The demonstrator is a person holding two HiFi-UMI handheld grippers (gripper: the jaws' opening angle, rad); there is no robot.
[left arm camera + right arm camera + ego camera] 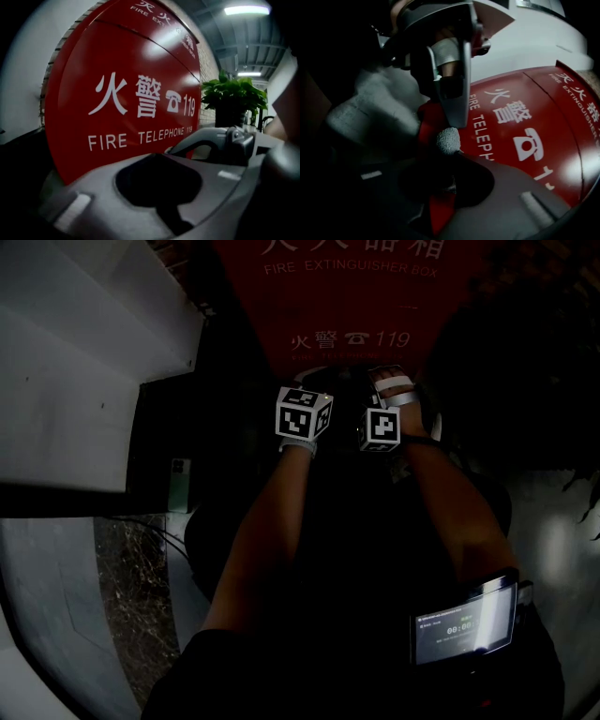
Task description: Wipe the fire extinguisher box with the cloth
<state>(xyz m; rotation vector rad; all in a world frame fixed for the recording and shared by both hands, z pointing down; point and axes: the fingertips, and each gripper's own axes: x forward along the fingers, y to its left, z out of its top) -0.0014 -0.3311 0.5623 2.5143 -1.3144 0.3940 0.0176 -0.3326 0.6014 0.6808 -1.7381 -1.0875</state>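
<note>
The red fire extinguisher box [352, 306] fills the top of the dim head view, with white "119" print. Both grippers are close together at its lower front. My left gripper [309, 381] points at the box face [122, 93]; its jaws look shut with nothing between them [159, 157]. My right gripper [394, 385] is just to its right [220, 143]. In the right gripper view a grey knitted cloth tip [449, 139] pokes out between my right gripper's jaws [452, 154], against the red panel [525, 126]. The left gripper [457, 119] hangs just above it. More grey cloth [370, 112] bunches to the left.
A potted green plant [232, 96] stands to the right of the box, dark in the head view [525, 362]. A white wall and ledge [75, 362] lie to the left. A small screen device [464, 624] is strapped on the right forearm.
</note>
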